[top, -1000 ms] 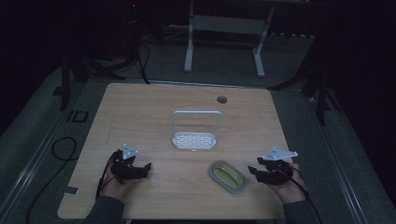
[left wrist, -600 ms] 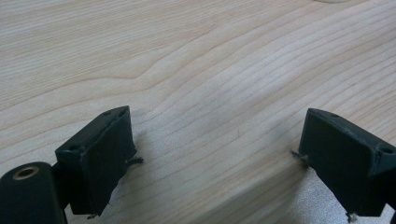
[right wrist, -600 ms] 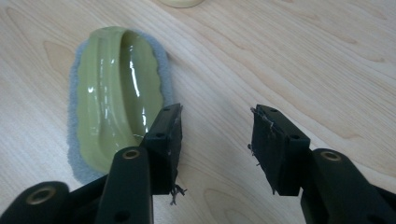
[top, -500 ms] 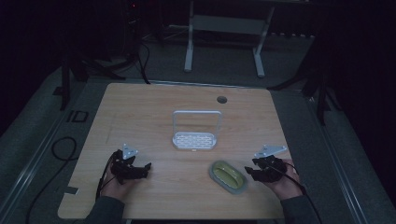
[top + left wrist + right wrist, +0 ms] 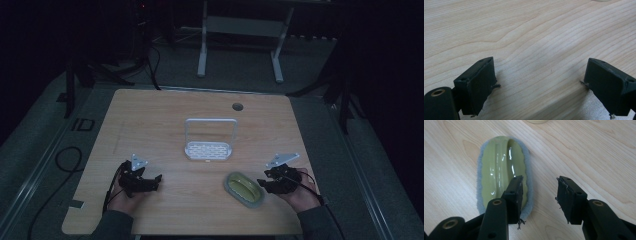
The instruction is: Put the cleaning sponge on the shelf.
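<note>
Your right hand [image 5: 305, 192] sits at the lower right of the high view, forearm entering from the bottom edge, wrist low over the table [image 5: 150, 115]. The right gripper [image 5: 265, 184] points toward frame left, at the scrubbing pad [image 5: 243, 188], which lies at lower centre-right, just beside the jaw tips.

In the right gripper view the pad [image 5: 501, 172] fills the upper left: glossy yellow-green ridged top, grey fibre edge. The right gripper [image 5: 540, 195] has its jaws partly apart; they have just been closing. The left jaw overlaps the pad's near end, the other stands over bare wood. Nothing is pinched between them.

Your left hand [image 5: 125, 197] rests at lower left of the high view, left gripper [image 5: 155, 181] pointing toward frame right. In the left gripper view it [image 5: 537, 82] stands wide over plain wood grain.

A white wire rack [image 5: 209, 142] stands mid-table, well apart from both grippers.

No readable writing on the pad, rack or grippers.
</note>
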Motion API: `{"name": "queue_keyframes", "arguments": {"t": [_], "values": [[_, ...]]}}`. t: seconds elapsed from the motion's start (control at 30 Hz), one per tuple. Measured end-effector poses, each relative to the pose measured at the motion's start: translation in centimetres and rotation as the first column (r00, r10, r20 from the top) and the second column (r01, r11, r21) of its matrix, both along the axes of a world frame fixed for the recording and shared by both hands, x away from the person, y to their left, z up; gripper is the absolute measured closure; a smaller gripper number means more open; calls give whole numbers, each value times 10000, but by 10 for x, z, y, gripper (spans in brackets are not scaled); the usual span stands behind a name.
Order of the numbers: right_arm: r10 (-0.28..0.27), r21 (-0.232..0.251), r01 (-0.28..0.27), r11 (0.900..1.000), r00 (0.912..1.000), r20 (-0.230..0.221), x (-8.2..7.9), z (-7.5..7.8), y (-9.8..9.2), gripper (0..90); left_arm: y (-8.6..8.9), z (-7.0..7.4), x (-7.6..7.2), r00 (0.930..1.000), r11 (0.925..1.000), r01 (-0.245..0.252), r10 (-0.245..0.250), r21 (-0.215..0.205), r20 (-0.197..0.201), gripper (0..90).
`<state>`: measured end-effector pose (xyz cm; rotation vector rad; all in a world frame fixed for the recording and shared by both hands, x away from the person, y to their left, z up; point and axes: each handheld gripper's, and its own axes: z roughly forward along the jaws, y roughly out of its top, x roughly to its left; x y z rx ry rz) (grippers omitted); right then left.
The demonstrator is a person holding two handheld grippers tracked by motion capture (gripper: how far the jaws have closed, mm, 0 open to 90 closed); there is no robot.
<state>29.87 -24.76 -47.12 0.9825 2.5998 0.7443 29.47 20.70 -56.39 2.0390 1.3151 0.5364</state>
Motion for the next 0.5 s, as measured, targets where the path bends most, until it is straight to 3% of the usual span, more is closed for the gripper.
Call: {"name": "queue_keyframes", "arguments": {"t": [0.5], "values": [[492, -157, -499, 9986, 9979, -421, 6, 12, 16, 596, 0, 0, 0, 10000, 10000, 8, -8, 6, -3, 103]]}}
